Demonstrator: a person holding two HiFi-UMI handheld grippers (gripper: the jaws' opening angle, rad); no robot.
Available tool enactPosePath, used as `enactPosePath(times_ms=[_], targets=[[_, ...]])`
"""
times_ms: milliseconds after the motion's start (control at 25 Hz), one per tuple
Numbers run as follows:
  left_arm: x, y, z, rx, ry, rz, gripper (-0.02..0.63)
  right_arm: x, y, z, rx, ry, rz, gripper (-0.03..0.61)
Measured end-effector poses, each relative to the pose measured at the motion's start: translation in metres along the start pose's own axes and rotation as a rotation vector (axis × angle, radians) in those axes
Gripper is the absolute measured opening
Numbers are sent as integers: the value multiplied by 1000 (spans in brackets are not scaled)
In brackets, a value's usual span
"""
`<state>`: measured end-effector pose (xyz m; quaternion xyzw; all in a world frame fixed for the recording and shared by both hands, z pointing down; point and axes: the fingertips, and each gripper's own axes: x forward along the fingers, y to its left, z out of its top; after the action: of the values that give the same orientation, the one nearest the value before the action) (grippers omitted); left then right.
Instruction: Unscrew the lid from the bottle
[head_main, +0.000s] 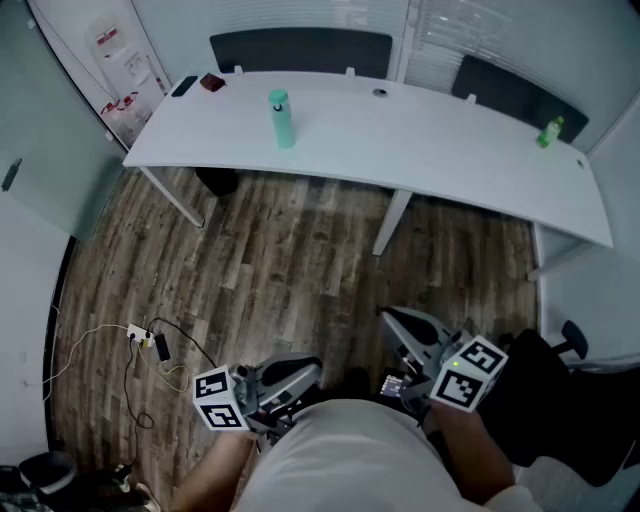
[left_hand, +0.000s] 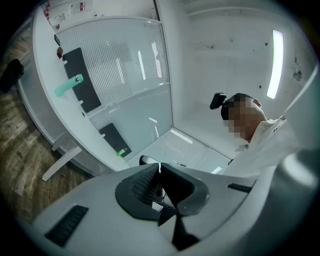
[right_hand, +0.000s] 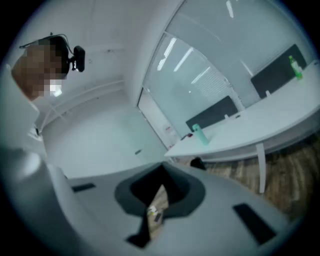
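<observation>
A teal bottle (head_main: 282, 118) with a lid stands upright on the long white table (head_main: 420, 150), far ahead of both grippers. It also shows small in the left gripper view as the teal bottle (left_hand: 68, 86) and in the right gripper view as the teal bottle (right_hand: 200, 134). My left gripper (head_main: 308, 370) is held low, close to the person's body, jaws shut and empty. My right gripper (head_main: 392, 322) is beside it, also shut with nothing in it. In their own views the left gripper (left_hand: 160, 168) and right gripper (right_hand: 163, 169) show closed pads.
A small green bottle (head_main: 549, 131) stands at the table's far right end. A red item (head_main: 212, 83) and a black item (head_main: 184, 86) lie at its left end. Dark chairs (head_main: 300, 48) sit behind the table. A power strip with cables (head_main: 142, 338) lies on the wooden floor.
</observation>
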<state>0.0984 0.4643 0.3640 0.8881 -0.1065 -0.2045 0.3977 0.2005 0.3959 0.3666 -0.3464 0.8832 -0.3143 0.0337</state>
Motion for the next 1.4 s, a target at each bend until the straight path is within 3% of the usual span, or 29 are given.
enactPosePath(times_ms=[400,600,760,840,960,1120,1400], targets=[[-14,0,3,-5,-25,16,26,7,9,-10,-2,25,1,21],[-22,-1,9,16,-49,22,26,12,20,-17,76,23,59,23],[-28,6,15,25,-71,48,28,17,24,-25,37,50,54,28],[-30,8,16,36,-72,61,28,20,28,-28,17,58,58,45],[-36,7,19,47,-82,55,46,25,34,-35,29,66,69,120],[-45,6,30,47,-103,40,107,36,38,-44,49,78,58,130],[-73,9,37,18,-100,34,112,60,54,-55,57,79,46,132]])
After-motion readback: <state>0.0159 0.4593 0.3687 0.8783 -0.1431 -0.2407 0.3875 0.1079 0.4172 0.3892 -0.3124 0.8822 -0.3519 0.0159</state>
